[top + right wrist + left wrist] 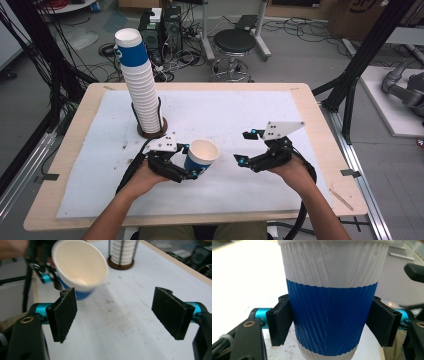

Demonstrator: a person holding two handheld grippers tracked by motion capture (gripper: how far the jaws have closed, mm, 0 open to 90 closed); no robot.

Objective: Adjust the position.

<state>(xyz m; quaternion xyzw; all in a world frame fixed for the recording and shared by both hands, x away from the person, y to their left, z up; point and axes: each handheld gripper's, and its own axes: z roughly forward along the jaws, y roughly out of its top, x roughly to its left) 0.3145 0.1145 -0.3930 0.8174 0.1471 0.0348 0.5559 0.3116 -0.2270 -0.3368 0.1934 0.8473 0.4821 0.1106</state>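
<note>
A white paper cup with a blue band (201,156) (329,302) (78,267) is held just above the white mat, tilted with its mouth toward the right. My left gripper (190,161) (330,325) is shut on its blue band, one pad on each side. My right gripper (244,148) (120,312) hovers to the right of the cup, open, with nothing between its pads. A tall stack of matching cups (140,82) (123,251) stands in a wire holder on a round brown base (152,131) at the back left.
A white mat (240,115) covers most of the wooden table (315,115). Beyond the table's far edge stand a black stool (234,47), computer cases and loose cables on the floor. Black frame posts rise at both sides.
</note>
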